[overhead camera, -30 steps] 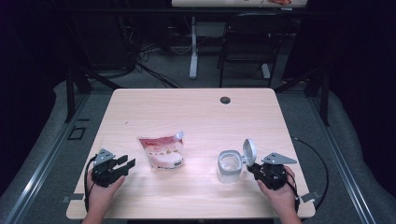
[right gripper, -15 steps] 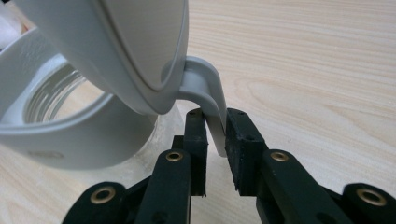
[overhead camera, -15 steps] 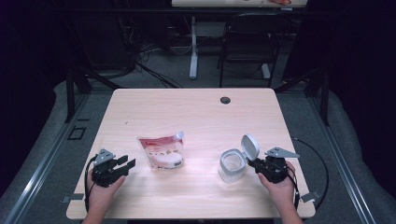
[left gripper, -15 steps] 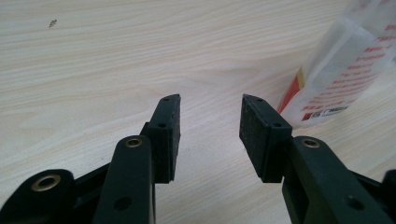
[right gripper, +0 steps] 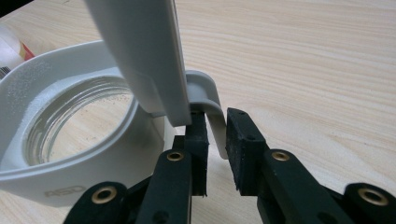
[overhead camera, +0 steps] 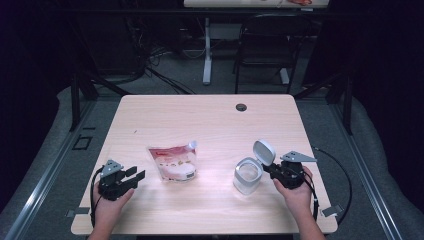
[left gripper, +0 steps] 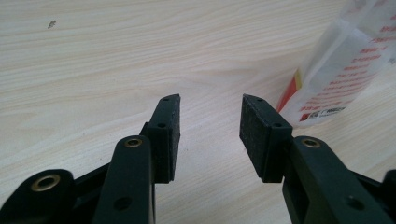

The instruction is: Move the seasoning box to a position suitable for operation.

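Steadying the jar (overhead camera: 247, 176) by its handle (right gripper: 211, 109)
My right gripper (right gripper: 215, 135) clamps the handle, jaws having just eased; keep it square; left gripper (left gripper: 208, 123) gapes empty near the table's (overhead camera: 210, 120) near-left corner.

A pale wood-grain tabletop (overhead camera: 210, 125) with rounded corners, lit from above, stands on grey carpet floor (overhead camera: 360, 150). A round dark cable grommet (overhead camera: 241, 107) sits near its far edge. Beyond it, the white leg of a second table (overhead camera: 207, 50) rises toward that table's light top at the upper edge, with a black chair (overhead camera: 265, 50) just beside it. Loose black cables (overhead camera: 155, 75) trail across the floor at left. The surroundings lie in deep shadow.
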Tool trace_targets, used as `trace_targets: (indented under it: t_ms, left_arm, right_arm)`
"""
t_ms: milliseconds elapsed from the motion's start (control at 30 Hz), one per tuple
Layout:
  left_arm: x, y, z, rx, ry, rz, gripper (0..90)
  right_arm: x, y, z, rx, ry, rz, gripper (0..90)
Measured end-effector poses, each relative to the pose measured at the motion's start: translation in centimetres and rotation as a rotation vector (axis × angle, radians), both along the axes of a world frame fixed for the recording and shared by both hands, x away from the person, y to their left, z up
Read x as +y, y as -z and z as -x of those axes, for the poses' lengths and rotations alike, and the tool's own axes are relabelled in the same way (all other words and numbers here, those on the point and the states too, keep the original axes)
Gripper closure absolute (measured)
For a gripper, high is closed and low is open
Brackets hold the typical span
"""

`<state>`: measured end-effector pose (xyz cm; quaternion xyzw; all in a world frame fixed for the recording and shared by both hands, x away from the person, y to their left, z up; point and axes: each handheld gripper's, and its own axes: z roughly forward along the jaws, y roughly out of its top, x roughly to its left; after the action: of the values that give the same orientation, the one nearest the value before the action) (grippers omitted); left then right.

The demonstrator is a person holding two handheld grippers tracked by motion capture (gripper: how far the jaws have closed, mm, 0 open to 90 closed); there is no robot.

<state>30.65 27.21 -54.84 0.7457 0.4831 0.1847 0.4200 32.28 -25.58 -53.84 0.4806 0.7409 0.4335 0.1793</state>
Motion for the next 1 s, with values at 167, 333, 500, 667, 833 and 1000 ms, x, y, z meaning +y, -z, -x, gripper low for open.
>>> trace_targets:
  t_ms: [167, 333, 500, 667, 833, 1000]
  left_arm:
    - [0.0, -0.4, 0.2, -0.014, 0.008, 0.004, 58.3]
    - [0.0, -1.0, 0.4, -0.014, 0.034, 0.007, 56.1]
    - [0.0, -2.4, 0.6, -0.044, 0.076, -0.016, 58.3]
    - [0.2, -3.7, 0.7, -0.031, 0.092, -0.005, 58.9]
    - [0.5, -6.0, 1.1, -0.057, 0.133, 0.047, 58.9]
    - [0.2, -7.6, 1.2, -0.044, 0.148, 0.048, 57.1]
  right_arm:
    - [-0.3, -0.5, 0.7, -0.013, -0.004, 0.008, 73.7]
    - [-1.0, -1.3, 1.8, -0.033, 0.002, 0.032, 68.5]
    - [-2.0, -2.2, 3.0, -0.030, 0.019, -0.020, 61.6]
    - [-1.9, -2.4, 3.8, -0.048, 0.045, 0.002, 64.4]
    - [-0.9, -3.4, 4.6, -0.096, 0.004, 0.045, 63.2]
    - [-0.4, -4.3, 5.0, -0.100, -0.013, 0.037, 61.8]
